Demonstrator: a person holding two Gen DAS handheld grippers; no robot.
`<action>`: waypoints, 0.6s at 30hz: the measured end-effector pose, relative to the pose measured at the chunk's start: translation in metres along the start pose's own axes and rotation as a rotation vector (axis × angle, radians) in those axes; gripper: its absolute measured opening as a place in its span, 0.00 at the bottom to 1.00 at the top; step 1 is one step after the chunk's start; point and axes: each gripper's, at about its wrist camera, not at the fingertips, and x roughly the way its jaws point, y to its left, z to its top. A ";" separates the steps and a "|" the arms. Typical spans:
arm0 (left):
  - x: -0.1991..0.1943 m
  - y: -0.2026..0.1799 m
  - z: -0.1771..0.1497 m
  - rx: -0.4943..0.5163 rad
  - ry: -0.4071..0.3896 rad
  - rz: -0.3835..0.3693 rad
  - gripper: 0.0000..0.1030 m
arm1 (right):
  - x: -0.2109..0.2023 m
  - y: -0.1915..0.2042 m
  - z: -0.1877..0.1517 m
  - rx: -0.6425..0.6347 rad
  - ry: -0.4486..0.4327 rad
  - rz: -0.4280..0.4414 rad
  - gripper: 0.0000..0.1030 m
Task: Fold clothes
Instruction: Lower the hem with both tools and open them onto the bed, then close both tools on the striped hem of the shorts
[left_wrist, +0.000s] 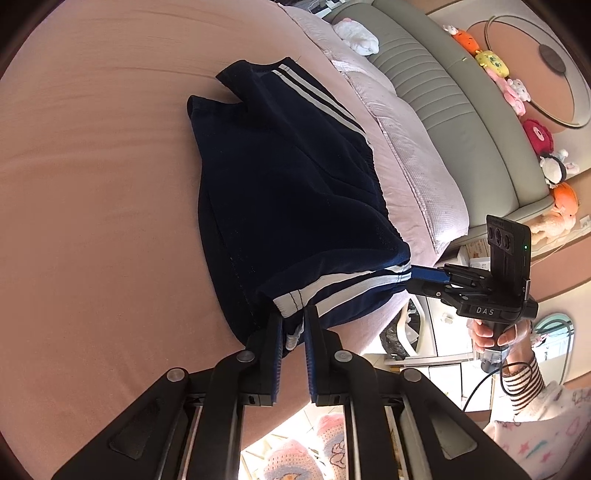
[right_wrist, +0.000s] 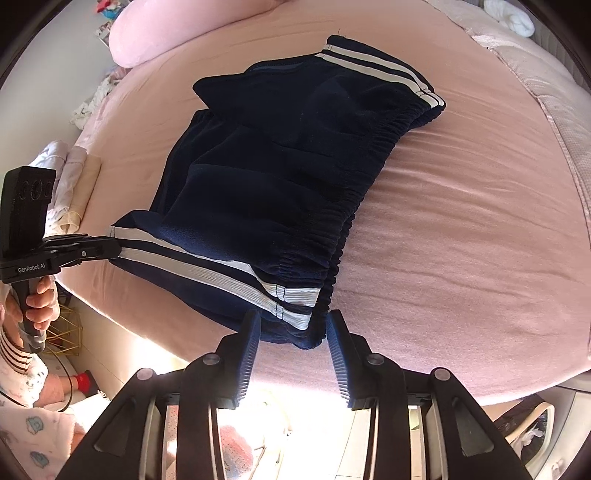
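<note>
Both claws straddle corners of navy shorts (right_wrist: 280, 177) on the bed's near edge.

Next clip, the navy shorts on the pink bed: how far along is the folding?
Done: the navy shorts lie flattened on the pink bed, both legs overlapping, apparently already folded once.

In hand: the left gripper has the striped hem corner between its jaws; the right gripper sits at the waistband corner, jaws open around the edge.

Left: lifting that near edge over for the next fold, then smoothing.
</note>
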 end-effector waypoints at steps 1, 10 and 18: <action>-0.003 0.002 0.002 -0.014 -0.003 -0.010 0.21 | -0.003 -0.003 0.000 0.015 -0.005 0.011 0.37; -0.026 0.008 0.021 -0.047 -0.075 -0.071 0.54 | -0.013 -0.030 0.012 0.164 -0.039 0.028 0.39; 0.000 0.012 0.033 -0.095 -0.018 -0.118 0.54 | 0.000 -0.042 0.028 0.314 -0.033 0.030 0.39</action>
